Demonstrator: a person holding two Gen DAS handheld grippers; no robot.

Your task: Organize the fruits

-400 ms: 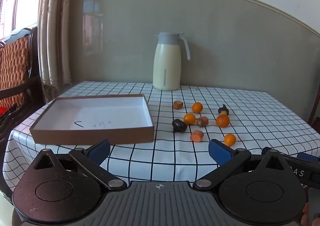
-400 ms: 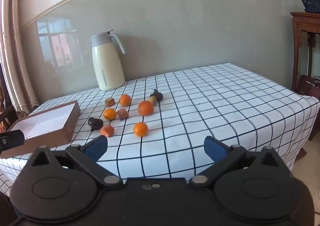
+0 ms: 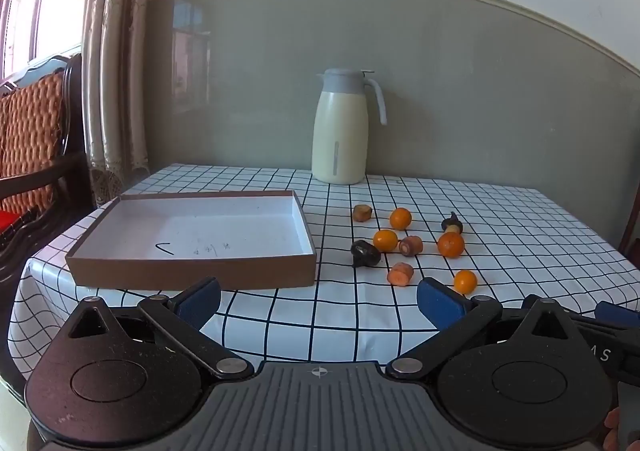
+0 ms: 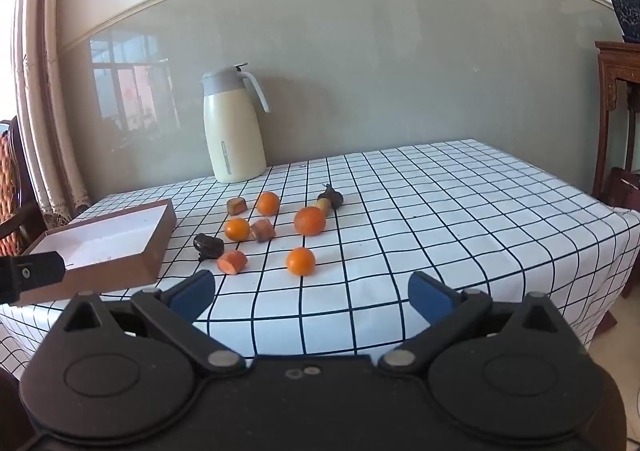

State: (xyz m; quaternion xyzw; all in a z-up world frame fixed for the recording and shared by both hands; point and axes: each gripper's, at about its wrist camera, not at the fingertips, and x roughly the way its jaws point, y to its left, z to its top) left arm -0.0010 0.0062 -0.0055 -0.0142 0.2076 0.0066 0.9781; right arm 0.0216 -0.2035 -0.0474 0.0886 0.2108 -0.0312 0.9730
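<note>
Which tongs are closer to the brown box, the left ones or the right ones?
Left. The left tongs hang open just in front of the brown box, near its front wall. The right tongs are open too, off to the box's right, in front of the oranges.

Few readable marks are seen. On the white floor of the box (image 3: pixel 192 227), a black hand-drawn stroke shaped like a tick or caret is seen, with faint scribbled handwriting beside it that cannot be made out. At the right edge of the left wrist view, the pale letters "A S" are printed on the dark body of the right gripper (image 3: pixel 600 351); the rest of the word is cut off.
</note>
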